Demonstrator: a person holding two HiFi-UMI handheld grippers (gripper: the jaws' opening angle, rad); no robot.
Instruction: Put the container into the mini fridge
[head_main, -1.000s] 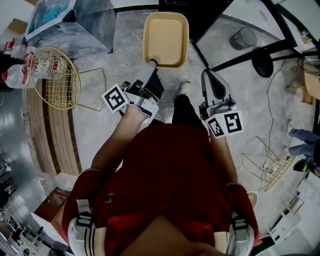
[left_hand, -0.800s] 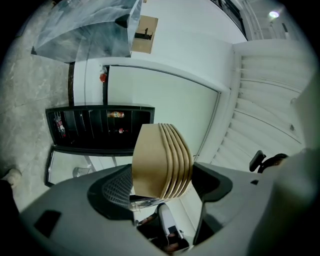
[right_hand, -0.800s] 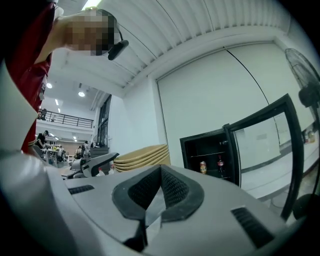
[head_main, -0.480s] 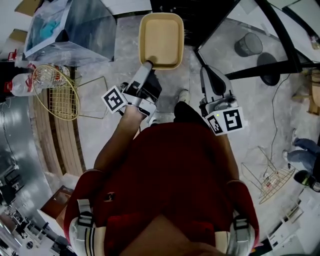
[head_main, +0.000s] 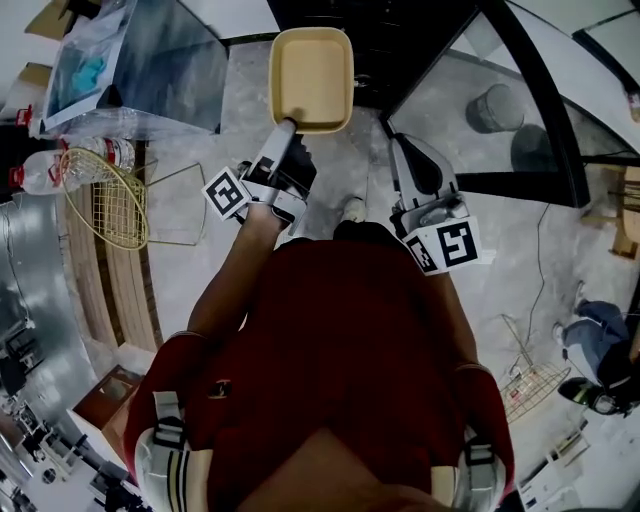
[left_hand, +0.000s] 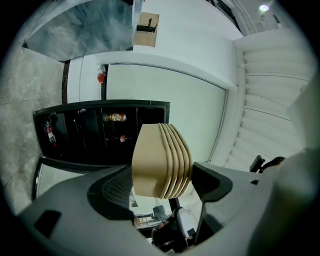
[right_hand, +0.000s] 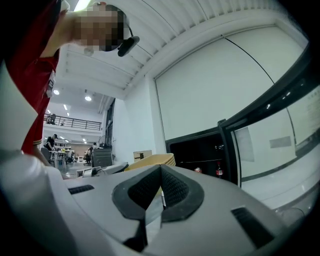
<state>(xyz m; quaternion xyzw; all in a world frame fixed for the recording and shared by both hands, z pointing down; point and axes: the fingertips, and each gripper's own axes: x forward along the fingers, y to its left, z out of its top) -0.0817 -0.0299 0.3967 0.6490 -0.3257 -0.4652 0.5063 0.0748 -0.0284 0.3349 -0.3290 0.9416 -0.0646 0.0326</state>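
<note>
Change: the container (head_main: 311, 65) has moved further up the head view, closer to the mini fridge (head_main: 400, 30).
Head view: my left gripper (head_main: 284, 127) pinches its near rim; the door (head_main: 470, 110) stands open.
Left gripper view: jaws clamped on the container wall, and it is not inside yet.
Right gripper view: my right gripper (right_hand: 159, 187) is empty, jaws pressed together.
Progress: lifted and carried; I judge that setting it inside and letting go remain.
Writing: the labels on the bottles (left_hand: 114, 117) are too small to read.

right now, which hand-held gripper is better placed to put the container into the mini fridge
Left. The left hand-held gripper is shut on the rim of the beige container, holding it out toward the open mini fridge. The right hand-held gripper is shut and empty.
</note>
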